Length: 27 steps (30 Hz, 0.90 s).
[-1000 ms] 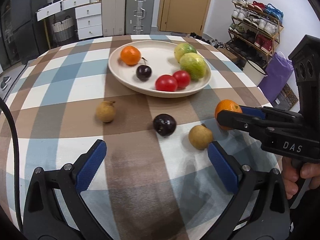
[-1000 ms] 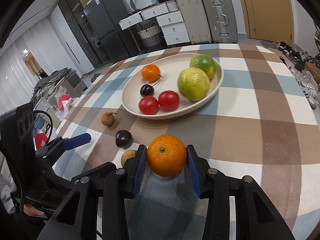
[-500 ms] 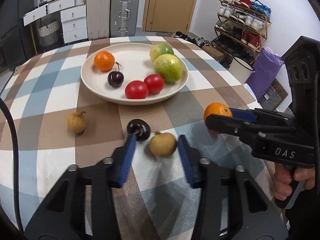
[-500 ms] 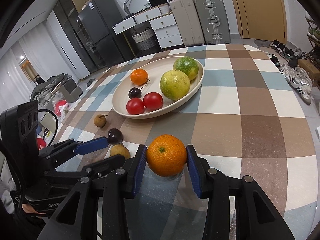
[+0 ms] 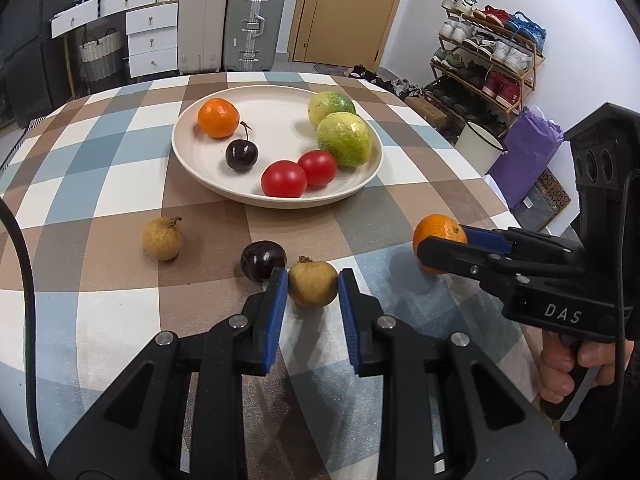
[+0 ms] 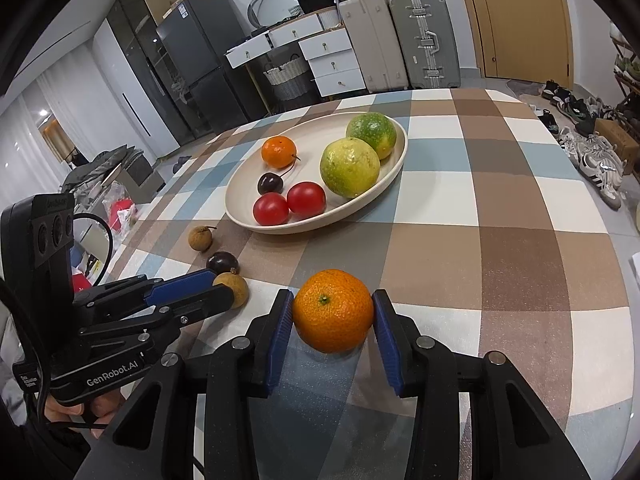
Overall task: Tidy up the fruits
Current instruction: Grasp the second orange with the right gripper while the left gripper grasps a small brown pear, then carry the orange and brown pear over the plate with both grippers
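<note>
2 wrist fisheyes, close over the table's near edge

Both tilt down toward the plate (image 5: 276,200) (image 6: 320,226); each sees the other gripper.

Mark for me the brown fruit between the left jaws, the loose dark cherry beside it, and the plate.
brown fruit (image 5: 313,283), left wrist view, centre of its skin.
dark cherry (image 5: 261,259), left wrist view, its upper face.
plate (image 5: 188,160), left wrist view, bare left rim.

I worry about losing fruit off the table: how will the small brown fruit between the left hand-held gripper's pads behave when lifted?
The longan looks round, so it would probably roll if released. Its shell seems dull, likely not slippery. The left hand-held gripper holds it at the pad tips only, so it might pop out.
</note>
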Each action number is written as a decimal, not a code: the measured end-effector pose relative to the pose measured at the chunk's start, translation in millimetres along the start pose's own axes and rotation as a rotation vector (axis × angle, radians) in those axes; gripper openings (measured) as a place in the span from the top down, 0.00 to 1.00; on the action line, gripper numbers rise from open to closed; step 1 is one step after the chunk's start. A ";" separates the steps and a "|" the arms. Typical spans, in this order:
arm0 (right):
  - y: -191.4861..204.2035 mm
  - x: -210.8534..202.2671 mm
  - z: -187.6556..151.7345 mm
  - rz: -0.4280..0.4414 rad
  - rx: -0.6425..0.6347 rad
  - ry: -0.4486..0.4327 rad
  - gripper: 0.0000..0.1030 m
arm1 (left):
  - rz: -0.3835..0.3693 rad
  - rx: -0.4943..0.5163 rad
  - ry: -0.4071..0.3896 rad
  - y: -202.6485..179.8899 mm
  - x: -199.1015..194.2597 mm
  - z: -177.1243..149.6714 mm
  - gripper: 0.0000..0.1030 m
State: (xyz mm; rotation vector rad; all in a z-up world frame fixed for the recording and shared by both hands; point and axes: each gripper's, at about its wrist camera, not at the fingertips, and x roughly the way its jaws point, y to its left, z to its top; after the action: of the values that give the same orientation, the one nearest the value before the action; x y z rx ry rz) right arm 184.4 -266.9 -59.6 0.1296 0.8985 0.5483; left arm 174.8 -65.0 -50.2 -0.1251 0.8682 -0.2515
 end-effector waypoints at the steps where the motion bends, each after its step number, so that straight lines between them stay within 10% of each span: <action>1: -0.2 0.1 0.0 0.000 -0.001 0.000 0.61 | 0.000 0.003 0.000 -0.5 0.3 -0.2 0.78; 27: 1.6 -5.9 2.7 0.001 -0.011 -0.020 0.61 | -0.006 0.028 -0.041 -6.7 -11.4 10.3 0.76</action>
State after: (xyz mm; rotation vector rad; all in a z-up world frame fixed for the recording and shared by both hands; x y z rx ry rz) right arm 183.0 -268.2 -53.1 0.1252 0.8757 0.5518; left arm 174.5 -68.3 -33.8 -0.1062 0.8236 -0.2656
